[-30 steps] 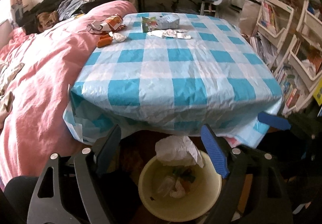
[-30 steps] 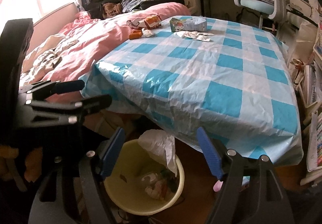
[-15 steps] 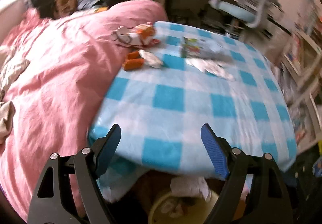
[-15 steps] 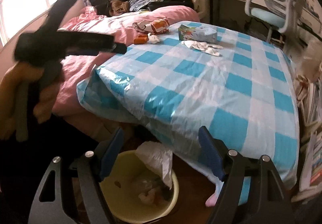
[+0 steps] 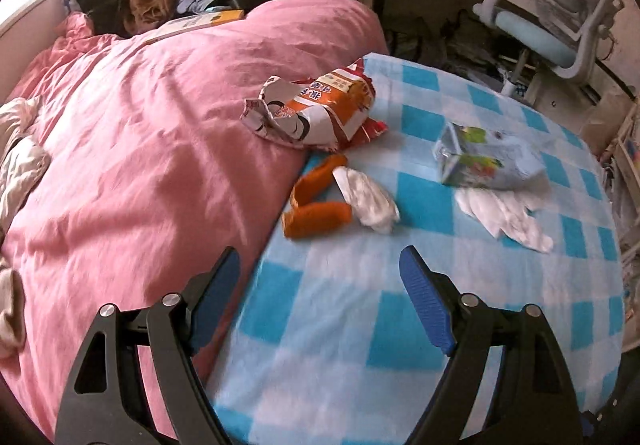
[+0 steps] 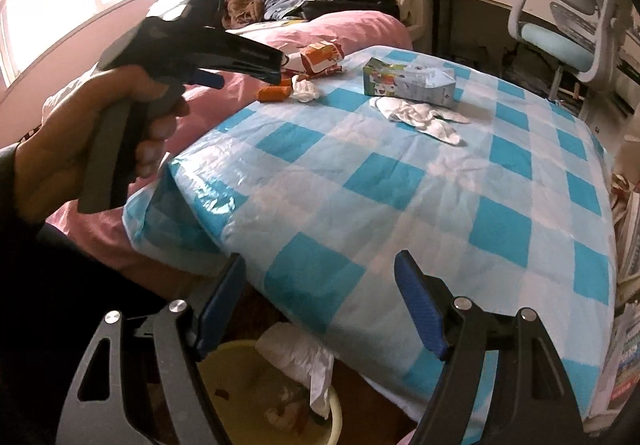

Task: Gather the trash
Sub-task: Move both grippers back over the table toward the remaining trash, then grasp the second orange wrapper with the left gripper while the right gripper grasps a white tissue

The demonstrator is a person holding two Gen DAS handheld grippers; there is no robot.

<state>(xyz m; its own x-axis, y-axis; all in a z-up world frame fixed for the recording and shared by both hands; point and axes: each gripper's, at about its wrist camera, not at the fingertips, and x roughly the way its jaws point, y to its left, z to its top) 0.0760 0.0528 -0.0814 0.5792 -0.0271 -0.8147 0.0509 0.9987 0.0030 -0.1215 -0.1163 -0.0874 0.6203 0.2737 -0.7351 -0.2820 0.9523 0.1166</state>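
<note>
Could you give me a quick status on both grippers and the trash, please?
Left gripper open, empty, over the checked table. Right gripper open, empty, above the yellow bin. Snack bag, crumpled tissue uncollected. Path clear.

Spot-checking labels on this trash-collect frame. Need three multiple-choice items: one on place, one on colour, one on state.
1. Where is the yellow waste bin?
A. on the checked tablecloth
B. on the floor below the table's near edge
C. on the pink duvet

2. What colour are the two crumpled wrappers beside the small white tissue wad?
A. orange
B. green
C. black

3. How do the left tongs stand?
A. shut on the snack bag
B. shut on a tissue
C. open and empty

Answers:
1 B: the right wrist view shows the bin under the overhang of the checked tablecloth.
2 A: both read orange next to the pink duvet.
3 C: the blue pads stand wide apart with only cloth behind them; the snack bag lies untouched farther off.
</note>
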